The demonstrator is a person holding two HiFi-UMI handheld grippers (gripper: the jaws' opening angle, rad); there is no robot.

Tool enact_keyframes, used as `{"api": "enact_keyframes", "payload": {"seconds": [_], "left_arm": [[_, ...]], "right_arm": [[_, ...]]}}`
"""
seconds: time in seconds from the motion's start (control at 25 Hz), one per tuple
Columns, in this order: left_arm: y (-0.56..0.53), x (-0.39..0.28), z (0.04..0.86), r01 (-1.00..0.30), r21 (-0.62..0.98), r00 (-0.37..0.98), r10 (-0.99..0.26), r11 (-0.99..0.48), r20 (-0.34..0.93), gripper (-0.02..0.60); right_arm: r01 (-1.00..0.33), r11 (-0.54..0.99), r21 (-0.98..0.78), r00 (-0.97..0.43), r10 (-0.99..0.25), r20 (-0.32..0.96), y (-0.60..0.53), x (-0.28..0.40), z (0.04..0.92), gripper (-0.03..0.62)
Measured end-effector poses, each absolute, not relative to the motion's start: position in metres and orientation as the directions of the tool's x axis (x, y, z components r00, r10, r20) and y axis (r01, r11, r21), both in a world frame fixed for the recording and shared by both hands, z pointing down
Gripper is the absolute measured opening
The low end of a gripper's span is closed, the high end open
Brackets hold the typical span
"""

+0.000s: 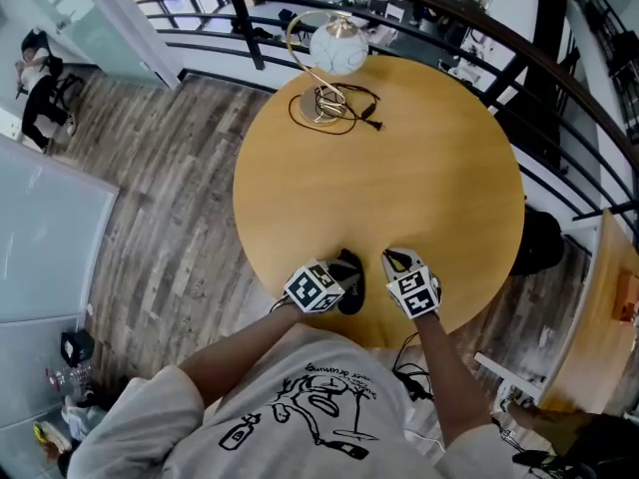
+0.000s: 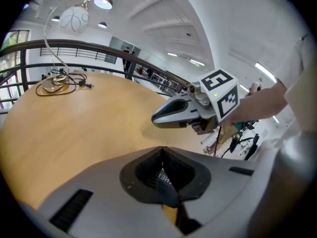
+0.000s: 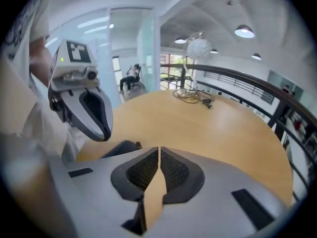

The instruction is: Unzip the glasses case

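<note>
- Round wooden table (image 1: 429, 178): pale top over a grey plank floor (image 1: 160, 198), with a dark curved railing (image 1: 559, 78) past its 12 to 3 o'clock side.
- Globe lamp (image 1: 337, 48): stands at the table's 12 o'clock edge. It has a white round shade on a curved brass stem, and a black cord (image 1: 361, 108) is looped round its base.
- Glasses case (image 1: 350, 281): 1 item, black, lying flat on the table at the 6 o'clock edge, nearest the person. In the right gripper view it shows as a dark shape directly under the left tool's jaws. Whether its zip is open or closed cannot be made out.
- Left gripper (image 1: 335, 277): at 9 o'clock of the case, with its tips against the case. Its own view shows the 2 pads pressed together on a thin dark tab (image 2: 163, 180) with white lettering. Whether this is the zip pull cannot be told.
- Right gripper (image 1: 399, 262): just beside the case at its 3 o'clock, with a strip of bare table between them. Its own view shows the 2 jaws meeting at the tips, and only wood shows through the slit below. Nothing is held.
- Marker cubes: 1 per tool, both facing up towards the head camera.
- Person: white printed T-shirt (image 1: 300, 407), both forearms reaching to the 6 o'clock edge of the table.
</note>
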State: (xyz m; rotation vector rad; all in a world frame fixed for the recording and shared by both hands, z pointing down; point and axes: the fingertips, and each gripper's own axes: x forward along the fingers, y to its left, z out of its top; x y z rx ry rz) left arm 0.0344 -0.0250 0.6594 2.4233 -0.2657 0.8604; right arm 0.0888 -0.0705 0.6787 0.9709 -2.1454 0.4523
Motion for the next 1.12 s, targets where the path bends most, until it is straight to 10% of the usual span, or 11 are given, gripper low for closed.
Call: {"api": "enact_keyframes", "payload": {"seconds": [1.12], "left_arm": [[-0.009, 0.038, 0.417, -0.345, 0.395, 0.937, -0.288, -0.851, 0.197, 0.006]], "right_arm": [[-0.856, 0.426, -0.292, -0.507, -0.802, 0.317, 0.007, 0.053, 0.423, 0.025]]}}
